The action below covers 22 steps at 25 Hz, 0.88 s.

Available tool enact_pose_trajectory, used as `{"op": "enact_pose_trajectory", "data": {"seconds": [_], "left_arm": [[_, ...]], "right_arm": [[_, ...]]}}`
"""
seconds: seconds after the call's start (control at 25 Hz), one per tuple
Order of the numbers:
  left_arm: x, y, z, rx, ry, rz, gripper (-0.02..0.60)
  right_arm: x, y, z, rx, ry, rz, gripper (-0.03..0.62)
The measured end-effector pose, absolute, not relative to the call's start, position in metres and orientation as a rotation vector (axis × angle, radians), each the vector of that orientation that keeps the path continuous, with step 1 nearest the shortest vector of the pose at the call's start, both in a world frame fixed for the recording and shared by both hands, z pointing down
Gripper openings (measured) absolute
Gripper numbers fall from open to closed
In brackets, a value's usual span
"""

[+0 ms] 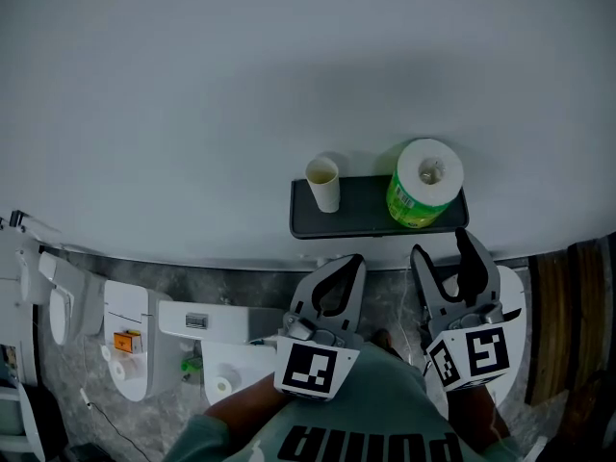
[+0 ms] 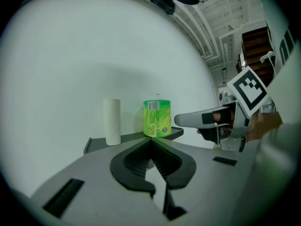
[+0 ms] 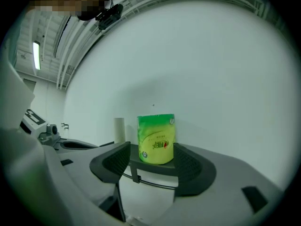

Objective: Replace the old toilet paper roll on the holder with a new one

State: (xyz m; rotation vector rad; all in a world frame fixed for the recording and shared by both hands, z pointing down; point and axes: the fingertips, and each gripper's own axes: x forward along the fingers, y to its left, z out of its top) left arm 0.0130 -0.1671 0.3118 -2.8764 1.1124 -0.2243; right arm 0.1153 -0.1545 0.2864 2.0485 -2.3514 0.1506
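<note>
The right gripper (image 1: 441,246) is held level with its jaws parted and nothing clamped. Framed between them is the green plastic-wrapped new toilet paper roll (image 3: 156,138), stood upright at the right end of the dark flat wall shelf (image 1: 361,218). The left gripper (image 1: 348,266) is kept closed and empty, just below the shelf's front edge. The bare cardboard tube (image 1: 323,183) is stood upright at the shelf's left end, apart from the roll. If the jaws are closed off-centre on the slick wrapper, the roll could be tipped or knocked off the shelf. No holder spindle can be made out, nor can it be told how far the roll stands beyond the jaw tips.
</note>
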Motion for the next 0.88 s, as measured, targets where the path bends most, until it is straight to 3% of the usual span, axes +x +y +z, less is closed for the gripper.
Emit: {"op": "enact_pose_trajectory", "data": {"seconds": [0.44, 0.88], "left_arm": [[0.013, -0.176, 0.311, -2.885, 1.110, -0.244, 0.003], [0.011, -0.190, 0.314, -2.876, 1.159, -0.247, 0.004]], "right_arm": [[0.119, -0.202, 0.267, 1.977, -2.388, 0.116, 0.446], [0.116, -0.232, 0.261, 1.882, -2.442, 0.086, 0.465]]}}
